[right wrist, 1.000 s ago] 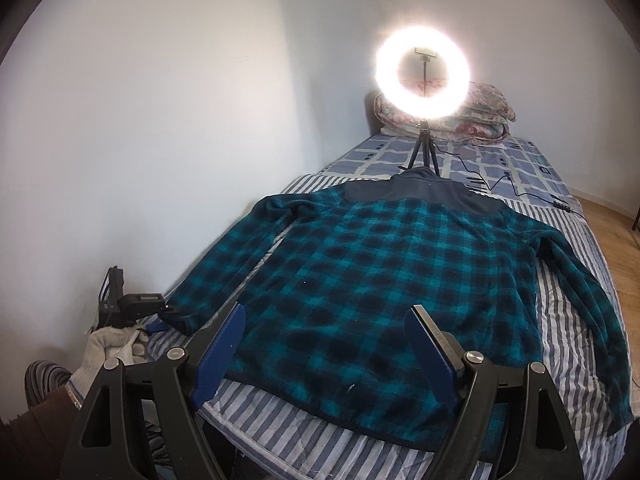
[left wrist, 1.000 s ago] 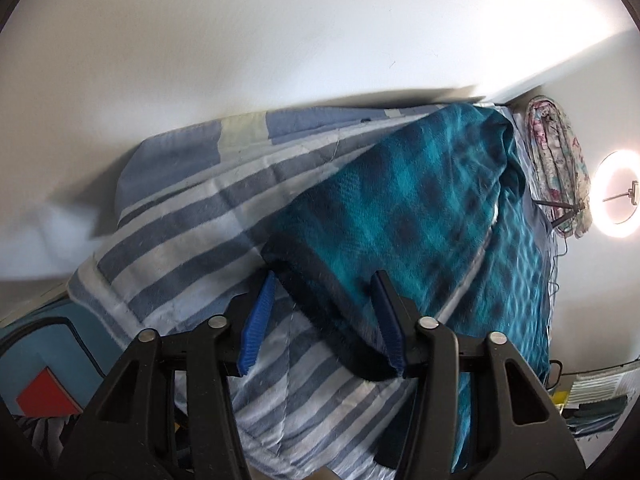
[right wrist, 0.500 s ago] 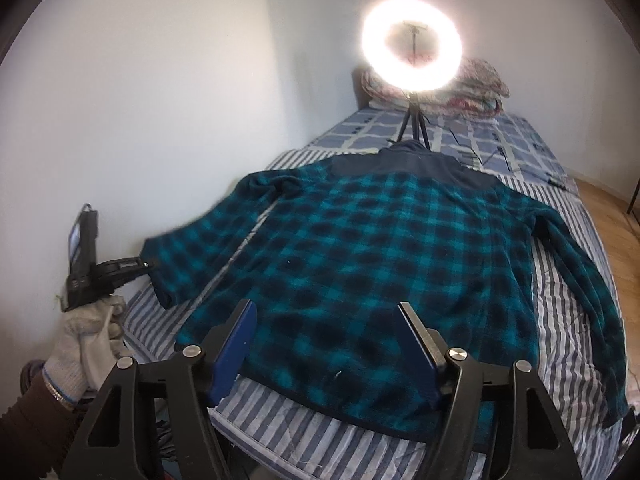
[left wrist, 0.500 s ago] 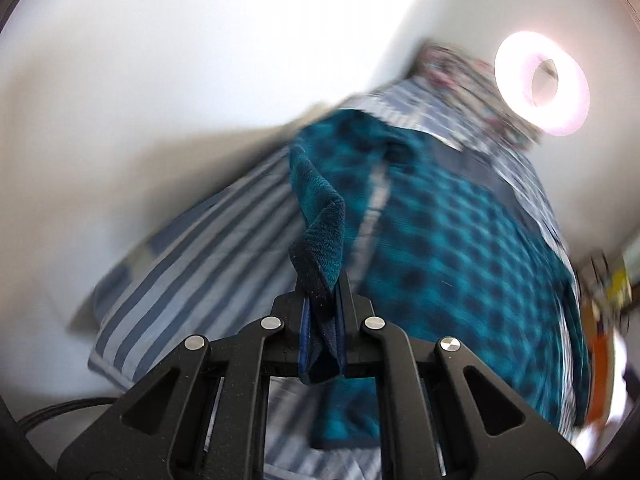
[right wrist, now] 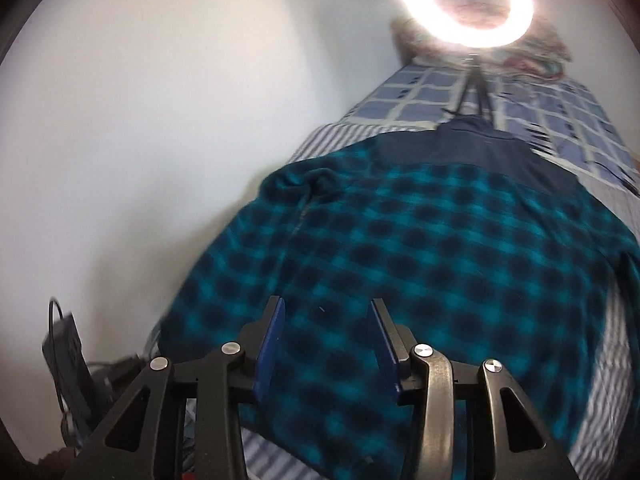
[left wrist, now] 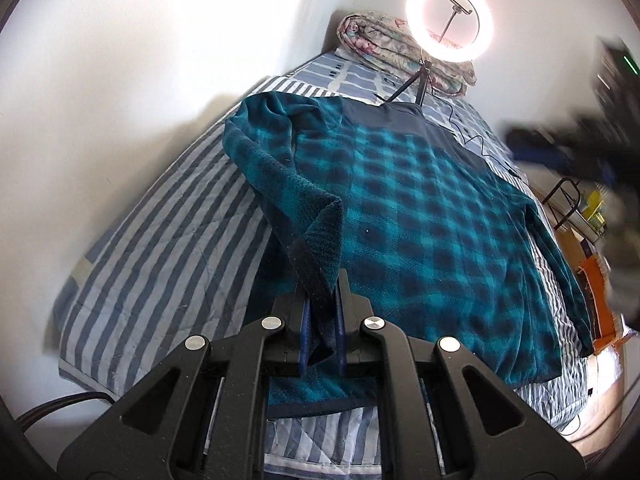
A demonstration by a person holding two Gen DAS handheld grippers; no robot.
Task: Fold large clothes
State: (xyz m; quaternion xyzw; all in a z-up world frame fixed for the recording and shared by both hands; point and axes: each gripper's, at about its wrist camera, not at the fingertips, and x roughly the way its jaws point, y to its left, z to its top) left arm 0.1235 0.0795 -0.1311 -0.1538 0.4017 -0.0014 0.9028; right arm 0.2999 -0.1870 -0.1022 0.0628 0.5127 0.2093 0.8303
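A teal and dark plaid fleece shirt (left wrist: pixel 420 216) with a navy yoke lies spread, collar away from me, on a striped bed (left wrist: pixel 168 240). My left gripper (left wrist: pixel 320 300) is shut on the cuff of the shirt's left sleeve (left wrist: pixel 316 240) and holds it lifted over the shirt's body. The sleeve runs back to the shoulder (left wrist: pixel 264 120). In the right wrist view my right gripper (right wrist: pixel 326 332) is open and empty, low over the shirt's (right wrist: pixel 440 240) lower left part.
A lit ring light (left wrist: pixel 448 24) on a small tripod stands on the bed past the collar, with folded bedding (left wrist: pixel 384 40) behind it. A white wall (left wrist: pixel 120 80) runs along the bed's left side. A chair and clutter (left wrist: pixel 580 216) stand on the right.
My left gripper closed on the sleeve cuff, lifted it and carried it in over the shirt's body. My right gripper stayed open and moved closer over the shirt.
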